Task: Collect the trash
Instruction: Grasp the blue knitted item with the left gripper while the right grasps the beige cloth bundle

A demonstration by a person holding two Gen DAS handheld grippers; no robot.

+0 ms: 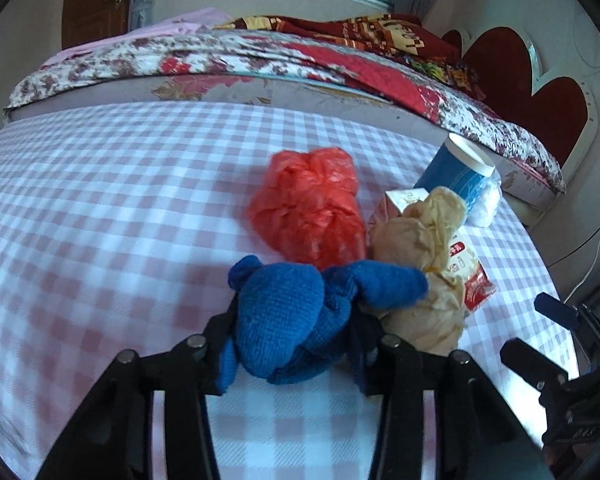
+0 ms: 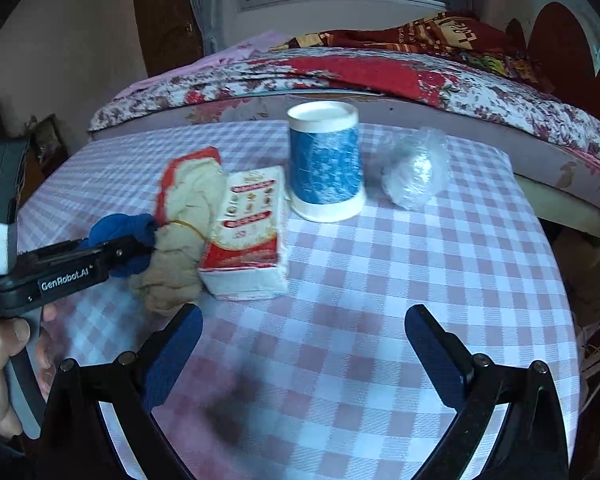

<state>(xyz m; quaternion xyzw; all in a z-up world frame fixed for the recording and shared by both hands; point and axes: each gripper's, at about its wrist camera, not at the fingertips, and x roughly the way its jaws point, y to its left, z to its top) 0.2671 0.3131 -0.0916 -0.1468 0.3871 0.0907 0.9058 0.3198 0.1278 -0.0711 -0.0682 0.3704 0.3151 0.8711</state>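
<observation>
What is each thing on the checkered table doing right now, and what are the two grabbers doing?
left gripper: closed on the blue cloth.
blue cloth: bunched up, pinched between the fingers.
right gripper: open, nothing between its fingers.
red plastic bag: crumpled, lying loose.
beige rag: scrunched, lying on the carton.
carton: lying flat.
blue cup: standing upside down.
clear plastic wad: crumpled, beside the cup.

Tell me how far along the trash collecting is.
Barely begun: nothing looks collected yet. In hand: the left gripper is shut on the blue cloth. Left on the table: red bag, beige wad, carton, blue cup, clear plastic. Right gripper is open.
</observation>
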